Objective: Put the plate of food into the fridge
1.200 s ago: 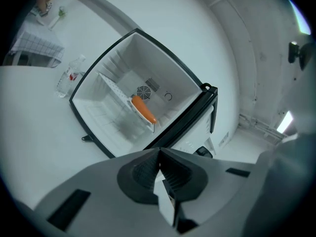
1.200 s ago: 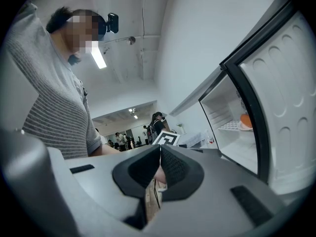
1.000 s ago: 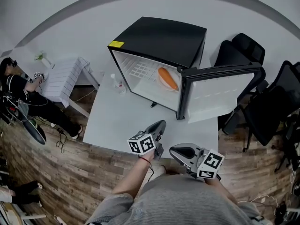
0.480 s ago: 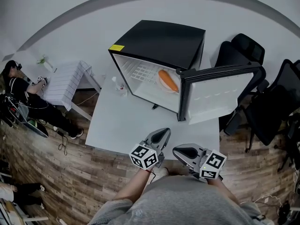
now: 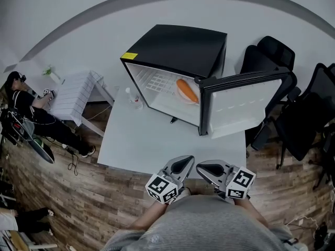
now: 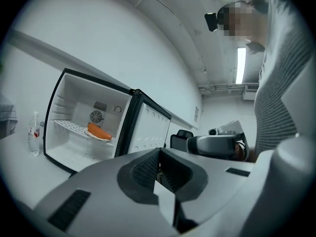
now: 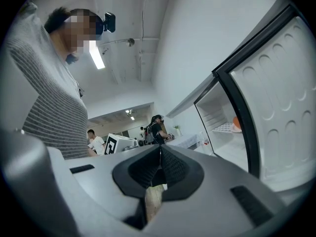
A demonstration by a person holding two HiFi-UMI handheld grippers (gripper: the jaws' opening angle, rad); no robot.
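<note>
— What do we see on the surface (image 5: 141, 140)?
— The fridge (image 5: 178, 48) at the far side, door (image 5: 246, 101) open rightward, plate of food (image 5: 187, 89) on its shelf
— Our hand-held grippers?
— We hold the left hand-held gripper (image 5: 184, 162) and right hand-held gripper (image 5: 203, 167) near us, jaws together, empty

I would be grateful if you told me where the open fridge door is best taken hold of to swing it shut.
Probably at the free end of the door, farthest from the hinge at the fridge. It stands wide open, white inner side facing the person, so approach from the right and pinch its black rim there.
</note>
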